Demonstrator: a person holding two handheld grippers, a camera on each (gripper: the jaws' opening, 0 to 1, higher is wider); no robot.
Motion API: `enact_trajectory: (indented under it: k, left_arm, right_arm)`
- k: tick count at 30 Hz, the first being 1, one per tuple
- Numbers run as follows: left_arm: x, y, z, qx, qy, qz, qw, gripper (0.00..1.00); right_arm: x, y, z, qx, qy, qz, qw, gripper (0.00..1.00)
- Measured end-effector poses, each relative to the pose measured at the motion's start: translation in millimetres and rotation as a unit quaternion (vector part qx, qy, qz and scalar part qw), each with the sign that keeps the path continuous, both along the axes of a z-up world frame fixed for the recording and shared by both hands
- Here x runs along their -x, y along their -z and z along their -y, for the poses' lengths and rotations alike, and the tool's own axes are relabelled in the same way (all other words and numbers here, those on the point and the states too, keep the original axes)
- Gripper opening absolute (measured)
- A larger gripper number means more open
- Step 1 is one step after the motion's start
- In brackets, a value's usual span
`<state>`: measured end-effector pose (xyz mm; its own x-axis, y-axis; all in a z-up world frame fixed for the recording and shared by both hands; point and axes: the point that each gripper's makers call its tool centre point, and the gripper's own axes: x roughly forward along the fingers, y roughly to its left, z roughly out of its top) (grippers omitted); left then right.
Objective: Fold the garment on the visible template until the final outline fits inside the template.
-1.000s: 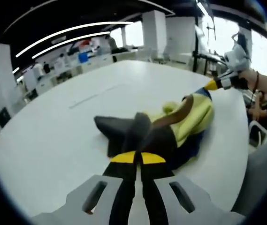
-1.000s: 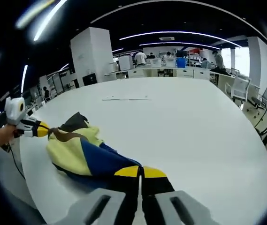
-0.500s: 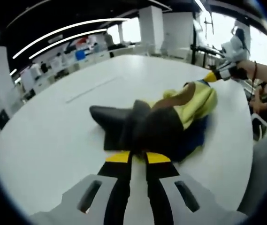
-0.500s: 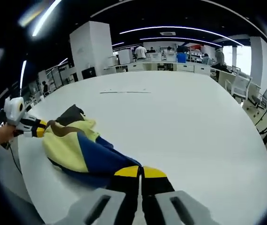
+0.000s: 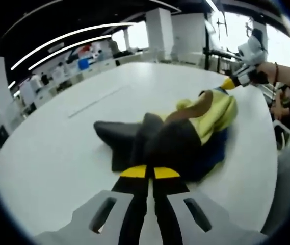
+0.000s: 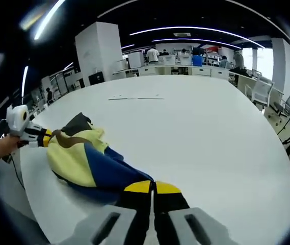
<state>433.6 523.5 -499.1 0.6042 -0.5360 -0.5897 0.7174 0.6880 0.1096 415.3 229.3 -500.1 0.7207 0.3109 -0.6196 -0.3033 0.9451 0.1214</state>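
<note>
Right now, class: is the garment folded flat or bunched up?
Bunched up: the garment lies in a rumpled heap on the table, stretched between both tongs.

Your garment (image 5: 185, 138) is soft matt cloth, rumpled, in yellow, blue and dark panels. It lies on the table (image 6: 211, 132), a smooth white top with a faint sheen. Your grippers' (image 5: 150, 172) jaws look like matt black and yellow plastic.

Black tool (image 5: 150, 173) jaws, yellow tips, grey mounts.
</note>
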Motion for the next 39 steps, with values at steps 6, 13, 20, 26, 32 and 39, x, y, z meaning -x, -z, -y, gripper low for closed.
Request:
enact_trajectory:
  k: [6, 13, 20, 26, 32, 39]
  left_arm:
    - [-1.1, -12.5, -8.5, 0.017, -0.025, 0.009, 0.9995, 0.00]
    - [-3.2, -41.3, -20.0, 0.038, -0.051, 0.027, 0.9976, 0.00]
    - [-11.9, -81.8, -26.4, 0.043, -0.062, 0.059, 0.9954, 0.00]
    - [-26.2, -104.7, -33.6, 0.043, -0.066, 0.073, 0.9942, 0.00]
    - [-48.2, -132.6, -45.2, 0.058, -0.083, 0.092, 0.9905, 0.00]
    - [-75.3, -159.2, -52.1, 0.061, -0.099, 0.119, 0.9860, 0.00]
  right_arm:
    - [-1.3, -11.8, -0.5, -0.012, 0.007, 0.010, 0.9999, 0.00]
    - [-7.3, -38.2, -6.7, -0.006, -0.006, 0.037, 0.9993, 0.00]
    - [-16.7, -64.8, -14.5, 0.004, -0.031, 0.058, 0.9978, 0.00]
    - [-30.0, -84.5, -21.7, -0.004, -0.046, 0.071, 0.9964, 0.00]
    - [-50.1, -105.4, -34.1, -0.023, -0.054, 0.088, 0.9944, 0.00]
    - [-79.3, -129.9, -48.7, -0.040, -0.056, 0.119, 0.9905, 0.00]
